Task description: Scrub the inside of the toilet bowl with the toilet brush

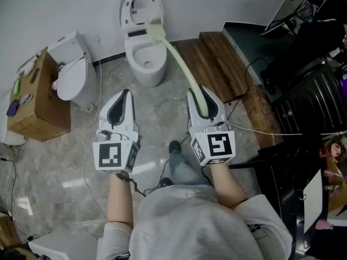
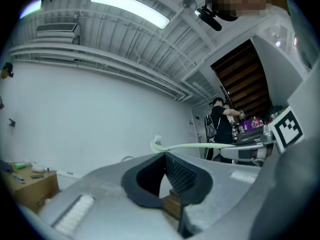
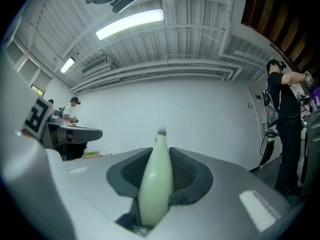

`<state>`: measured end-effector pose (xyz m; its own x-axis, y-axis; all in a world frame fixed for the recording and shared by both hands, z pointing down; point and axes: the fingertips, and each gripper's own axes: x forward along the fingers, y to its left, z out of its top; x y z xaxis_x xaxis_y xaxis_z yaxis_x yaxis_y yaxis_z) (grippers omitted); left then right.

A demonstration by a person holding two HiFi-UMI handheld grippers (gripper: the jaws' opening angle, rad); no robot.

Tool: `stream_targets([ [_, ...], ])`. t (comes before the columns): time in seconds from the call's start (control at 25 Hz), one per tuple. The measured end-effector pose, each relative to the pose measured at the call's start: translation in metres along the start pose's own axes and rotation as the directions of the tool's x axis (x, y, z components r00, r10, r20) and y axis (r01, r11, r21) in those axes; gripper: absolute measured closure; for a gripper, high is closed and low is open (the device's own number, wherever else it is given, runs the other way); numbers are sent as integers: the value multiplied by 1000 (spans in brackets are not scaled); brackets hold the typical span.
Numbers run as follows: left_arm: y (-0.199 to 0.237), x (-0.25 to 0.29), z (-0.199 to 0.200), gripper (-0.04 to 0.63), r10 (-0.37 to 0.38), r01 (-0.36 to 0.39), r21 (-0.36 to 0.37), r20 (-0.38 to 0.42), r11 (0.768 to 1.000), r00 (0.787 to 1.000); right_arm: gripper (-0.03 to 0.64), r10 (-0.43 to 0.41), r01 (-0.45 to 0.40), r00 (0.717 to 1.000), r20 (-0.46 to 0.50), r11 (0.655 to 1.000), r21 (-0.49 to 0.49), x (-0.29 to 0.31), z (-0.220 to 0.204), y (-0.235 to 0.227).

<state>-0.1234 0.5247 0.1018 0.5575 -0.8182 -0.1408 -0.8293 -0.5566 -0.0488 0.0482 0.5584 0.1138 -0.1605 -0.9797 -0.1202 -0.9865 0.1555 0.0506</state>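
Observation:
A white toilet (image 1: 145,64) stands at the far wall with its lid up. My right gripper (image 1: 194,94) is shut on the handle of the pale green toilet brush (image 1: 181,64). The handle slants up and left, and the brush head (image 1: 155,32) hangs above the back of the bowl's rim, in front of the raised lid. In the right gripper view the handle (image 3: 156,184) runs straight out between the ribbed pads. My left gripper (image 1: 127,93) hovers over the floor left of the brush, shut with nothing in it. The left gripper view shows its tips (image 2: 164,155) meeting and the brush (image 2: 200,146) passing beyond.
A second white toilet (image 1: 73,77) and a cardboard box (image 1: 35,99) stand at the left. A wooden platform (image 1: 217,64) lies right of the toilet, with black equipment (image 1: 309,91) beyond. Cables (image 1: 100,96) trail over the marble floor. Other people stand far off.

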Motion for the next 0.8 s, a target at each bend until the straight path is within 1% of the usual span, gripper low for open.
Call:
stream_targets([
  [0.12,9,24,-2,591,-14,14,38,-1,999,1000,515,10,-10,1000,3,1000,0,26,-3,-9],
  [0.16,11,34,-1,591,-11,11,35,0,999,1000,515,15,-15,1000,5,1000,2,36,-4,-13],
  [0.28,23,61,-6,591,34,-34,-2,6,999,999,515,28,-29,1000,12,1000,8,66,-5,-28],
  [0.36,31,80,-7,591,55,-55,-10,5,998,998,515,39,-39,999,15,999,9,87,-5,-37],
  [0.4,34,89,-7,591,60,-60,-7,7,998,998,515,44,-45,999,15,999,9,97,-5,-42],
  [0.52,40,120,-1,591,51,-51,37,19,998,999,515,67,-67,998,11,998,8,126,-7,-57],
  [0.6,44,137,1,591,57,-59,51,23,997,998,515,88,-88,996,12,996,12,144,-9,-66],
  [0.68,50,153,1,591,77,-78,52,29,996,997,515,110,-110,994,19,994,18,160,-11,-73],
  [0.8,56,175,-4,591,114,-115,29,34,993,993,515,131,-132,991,31,991,30,181,-13,-86],
])
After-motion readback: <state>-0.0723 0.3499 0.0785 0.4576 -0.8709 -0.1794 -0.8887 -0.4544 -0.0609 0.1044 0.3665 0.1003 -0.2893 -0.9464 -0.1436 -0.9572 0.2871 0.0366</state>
